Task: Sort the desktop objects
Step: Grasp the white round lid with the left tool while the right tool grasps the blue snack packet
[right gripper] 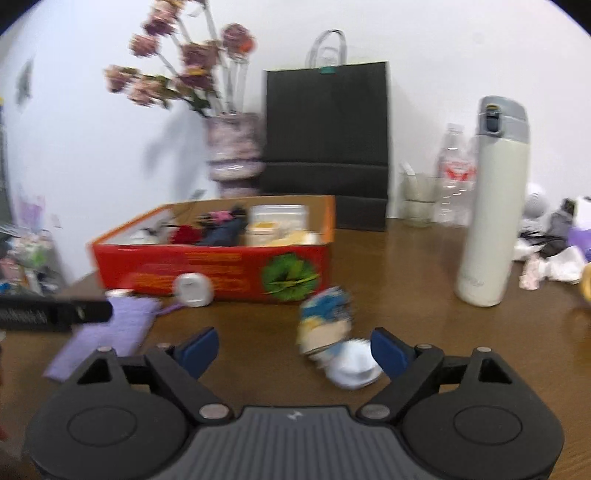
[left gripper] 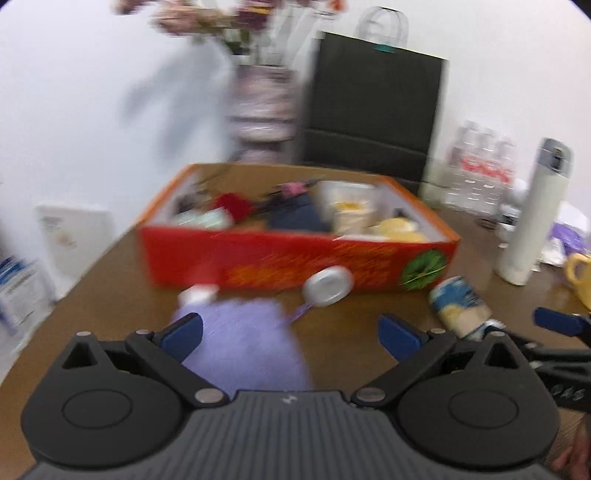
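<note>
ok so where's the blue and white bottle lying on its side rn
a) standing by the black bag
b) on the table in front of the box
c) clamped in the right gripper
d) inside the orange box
b: the blue and white bottle lies on the table in front of the orange box, ahead of the open right gripper.

blur: flowers (left gripper: pixel 207 18) far beyond the fingers smeared, shapes unreadable | box contents (left gripper: pixel 295 210) ahead of fingers indistinct | cut off: yellow cup (left gripper: pixel 580 273) right of fingers, at frame edge
</note>
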Demonstrator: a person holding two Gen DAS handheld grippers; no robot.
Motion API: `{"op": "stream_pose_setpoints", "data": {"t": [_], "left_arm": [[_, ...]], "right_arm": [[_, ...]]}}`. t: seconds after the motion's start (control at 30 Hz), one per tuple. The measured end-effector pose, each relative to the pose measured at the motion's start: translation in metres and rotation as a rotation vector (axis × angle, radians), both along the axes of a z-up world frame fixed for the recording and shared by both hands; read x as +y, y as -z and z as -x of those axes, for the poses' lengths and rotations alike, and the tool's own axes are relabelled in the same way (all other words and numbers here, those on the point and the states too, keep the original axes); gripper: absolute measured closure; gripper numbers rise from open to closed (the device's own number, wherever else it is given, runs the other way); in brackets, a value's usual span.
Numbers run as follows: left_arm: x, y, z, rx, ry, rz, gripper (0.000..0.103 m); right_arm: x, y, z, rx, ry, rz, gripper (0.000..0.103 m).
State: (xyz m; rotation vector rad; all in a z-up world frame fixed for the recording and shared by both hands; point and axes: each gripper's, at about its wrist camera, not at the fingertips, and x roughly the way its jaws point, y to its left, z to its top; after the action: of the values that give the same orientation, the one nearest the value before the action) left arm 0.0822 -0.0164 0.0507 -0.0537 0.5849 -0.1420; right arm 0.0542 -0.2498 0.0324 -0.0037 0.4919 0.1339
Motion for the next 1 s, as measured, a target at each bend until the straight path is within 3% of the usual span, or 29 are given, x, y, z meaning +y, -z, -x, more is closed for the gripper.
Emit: {"op": "stream_pose_setpoints", "data": {"t": [0.07,0.13,0.17,0.33,0.43,0.47,0.5,0.53,0.57,0.73,0.87,1.0], "left_arm": [[-0.015,0.005,-0.024,0.024,0.069,-0.042,0.0],[-0.028,0.009,-0.042,0.031,0.073,-0.063,0.0],[-0.034,0.011,-0.051,0.035,0.081,-0.06,0.0],[-0.046,0.017,-0.078,0.061,0.087,-0.003,0.003],[-0.043,0.024,-0.089,0.09,0.048,0.033,0.008],[-0.041,0.027,-0.092,0.102,0.033,0.053,0.014],[-0.041,0.03,-0.094,0.114,0.027,0.064,0.02],[-0.04,0.032,-0.095,0.13,0.026,0.066,0.041],[-0.039,0.035,-0.097,0.146,0.021,0.067,0.063],[-0.032,0.034,-0.086,0.136,0.029,0.132,0.063],[-0.031,0.013,-0.061,0.08,0.054,0.145,0.063],[-0.023,-0.005,-0.037,0.034,0.048,0.154,0.063]], "right_arm": [[-0.006,0.004,-0.009,0.011,0.028,0.013,0.02],[-0.011,0.01,-0.019,0.043,0.039,0.023,0.026],[-0.013,0.013,-0.024,0.058,0.04,0.026,0.03],[-0.017,0.019,-0.047,0.104,0.013,0.02,0.031],[-0.014,0.016,-0.063,0.099,-0.02,0.01,0.032],[-0.013,0.016,-0.069,0.097,-0.029,0.01,0.036],[-0.011,0.017,-0.074,0.097,-0.033,0.013,0.041],[-0.01,0.02,-0.078,0.101,-0.041,0.018,0.063],[-0.009,0.023,-0.081,0.114,-0.049,0.017,0.091],[-0.01,0.018,-0.067,0.037,-0.059,-0.011,0.094],[-0.01,0.011,-0.053,-0.037,-0.093,-0.044,0.096],[0.001,0.0,-0.028,-0.189,-0.176,-0.006,0.096]]}}
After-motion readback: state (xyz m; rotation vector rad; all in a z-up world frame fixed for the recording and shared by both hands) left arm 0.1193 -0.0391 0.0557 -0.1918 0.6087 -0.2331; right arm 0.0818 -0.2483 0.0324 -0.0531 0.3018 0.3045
